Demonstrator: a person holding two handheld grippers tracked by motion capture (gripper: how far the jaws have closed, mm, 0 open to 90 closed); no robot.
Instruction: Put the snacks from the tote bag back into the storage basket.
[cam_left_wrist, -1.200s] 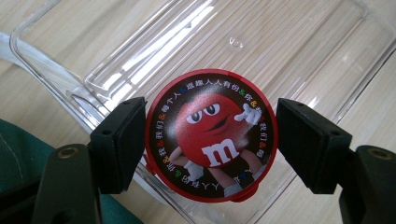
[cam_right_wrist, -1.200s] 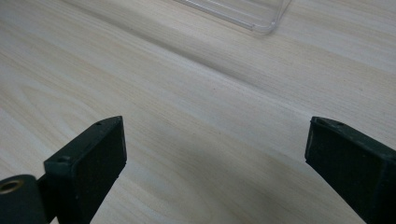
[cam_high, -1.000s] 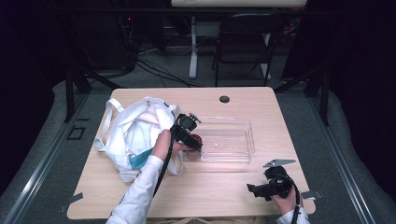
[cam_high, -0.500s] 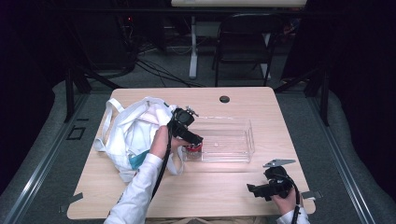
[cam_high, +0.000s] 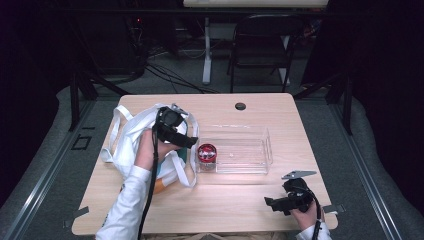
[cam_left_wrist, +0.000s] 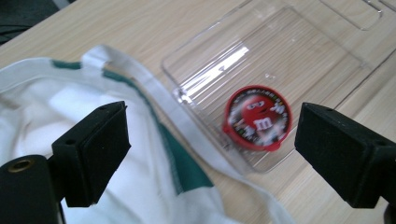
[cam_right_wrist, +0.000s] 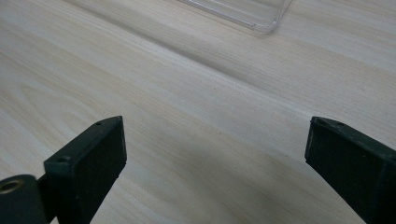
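Red candy tin (cam_left_wrist: 258, 116) is seen lying flat in the clear plastic tray (cam_high: 260, 150), at the tray's end nearest the white cloth bag (cam_high: 131, 137) on the surface's left side. The left gripper (cam_high: 187, 141) is held above it, jaws wide apart and empty. The right gripper (cam_high: 272, 204) is parked near the surface's front right corner, jaws likewise spread and empty. If more items are fetched from the bag, its strap is best kept clear of the tray rim.

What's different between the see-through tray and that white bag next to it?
The clear tray is stiff, boxy and transparent, showing the wood beneath; the white bag is soft, crumpled and opaque, with green trim. The tray holds a red round tin; what the bag holds cannot be told. Both lie on the table.
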